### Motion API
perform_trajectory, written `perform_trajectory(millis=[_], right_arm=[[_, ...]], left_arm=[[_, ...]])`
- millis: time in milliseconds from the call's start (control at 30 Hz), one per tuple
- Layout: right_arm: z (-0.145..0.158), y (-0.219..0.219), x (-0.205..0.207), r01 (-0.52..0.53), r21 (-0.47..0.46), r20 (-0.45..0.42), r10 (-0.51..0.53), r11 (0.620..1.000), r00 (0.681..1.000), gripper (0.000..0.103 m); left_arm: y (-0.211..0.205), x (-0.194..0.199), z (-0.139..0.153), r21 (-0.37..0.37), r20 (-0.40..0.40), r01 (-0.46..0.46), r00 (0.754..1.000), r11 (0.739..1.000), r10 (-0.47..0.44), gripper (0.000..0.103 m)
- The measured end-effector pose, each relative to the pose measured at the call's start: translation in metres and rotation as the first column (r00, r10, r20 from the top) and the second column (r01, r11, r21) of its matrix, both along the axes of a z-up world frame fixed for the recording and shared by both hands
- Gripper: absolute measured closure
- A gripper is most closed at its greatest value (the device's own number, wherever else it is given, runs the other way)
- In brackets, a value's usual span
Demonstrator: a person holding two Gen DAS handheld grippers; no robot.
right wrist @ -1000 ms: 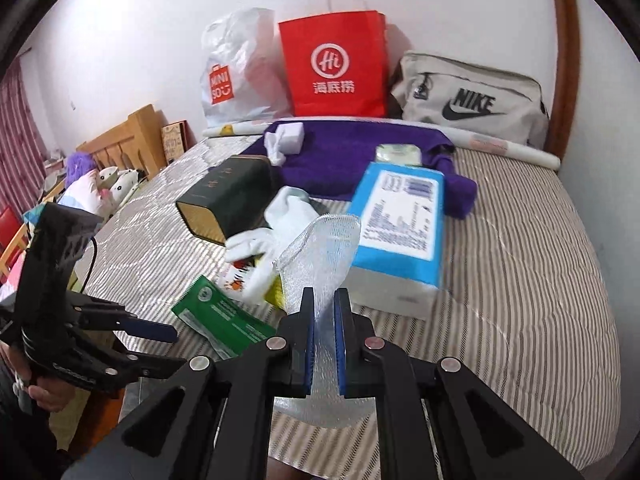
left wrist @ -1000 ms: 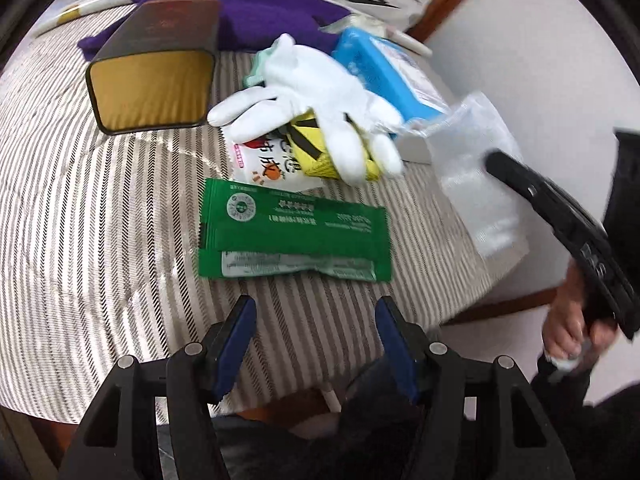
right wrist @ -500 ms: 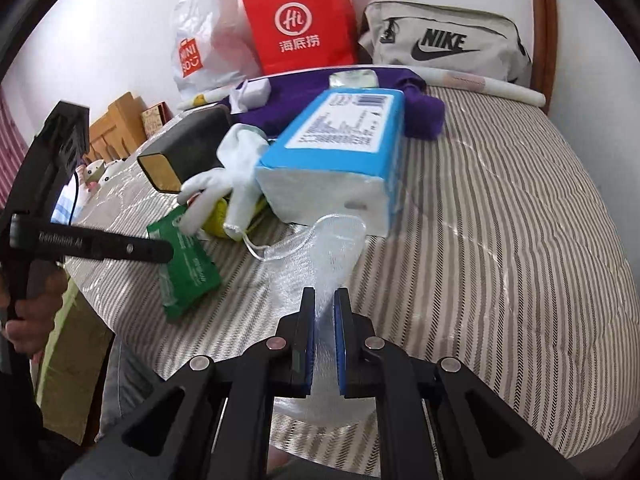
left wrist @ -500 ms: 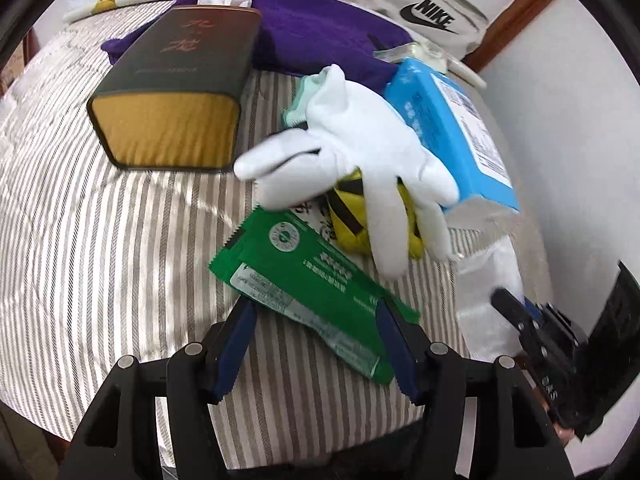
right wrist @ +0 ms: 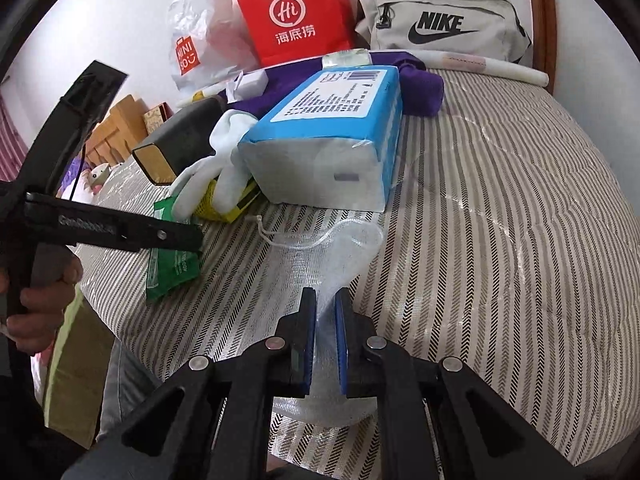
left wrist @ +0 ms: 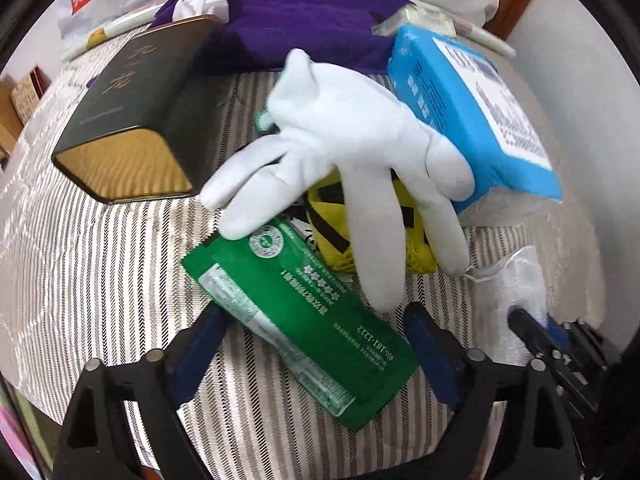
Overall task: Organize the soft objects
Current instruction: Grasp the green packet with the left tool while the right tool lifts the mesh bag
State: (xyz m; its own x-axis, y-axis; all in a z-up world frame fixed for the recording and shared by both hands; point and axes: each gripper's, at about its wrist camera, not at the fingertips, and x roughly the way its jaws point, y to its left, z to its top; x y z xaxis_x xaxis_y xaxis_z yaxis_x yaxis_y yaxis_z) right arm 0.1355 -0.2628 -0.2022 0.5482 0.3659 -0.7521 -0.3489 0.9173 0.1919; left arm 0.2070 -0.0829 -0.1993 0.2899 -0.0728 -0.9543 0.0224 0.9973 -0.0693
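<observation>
A green sachet lies flat on the striped bed cover, and my left gripper hangs over it. Its jaws are opening, with the sachet between the fingers and the pads off it. Just beyond lies a white glove, draped over a yellow packet. My right gripper is shut on a white mesh bag that rests on the cover in front of the blue tissue pack. From the right wrist view the left gripper sits above the green sachet.
A dark tin box lies at the left, with a purple towel behind it. A red paper bag, a white plastic bag and a grey pouch stand against the wall. The bed's near edge drops off below both grippers.
The left gripper moved in over the green sachet and its jaws spread wider. The right gripper came down and laid the mesh bag on the cover in front of the tissue pack.
</observation>
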Motion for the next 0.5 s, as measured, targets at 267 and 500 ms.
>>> perform_trajectory(millis=[267, 500], right_arm=[[-0.001, -0.001, -0.003, -0.008, -0.001, 0.02, 0.008, 1.0, 1.0, 0.093], [-0.001, 0.0, -0.004, -0.006, 0.003, 0.026, 0.006, 1.0, 1.0, 0.087]], left_arm=[[-0.015, 0.001, -0.007, 0.096, 0.039, -0.001, 0.999, 0.995, -0.003, 0.009], [0.037, -0.021, -0.005, 0.098, 0.045, -0.041, 0.998, 0.994, 0.037, 0.009]])
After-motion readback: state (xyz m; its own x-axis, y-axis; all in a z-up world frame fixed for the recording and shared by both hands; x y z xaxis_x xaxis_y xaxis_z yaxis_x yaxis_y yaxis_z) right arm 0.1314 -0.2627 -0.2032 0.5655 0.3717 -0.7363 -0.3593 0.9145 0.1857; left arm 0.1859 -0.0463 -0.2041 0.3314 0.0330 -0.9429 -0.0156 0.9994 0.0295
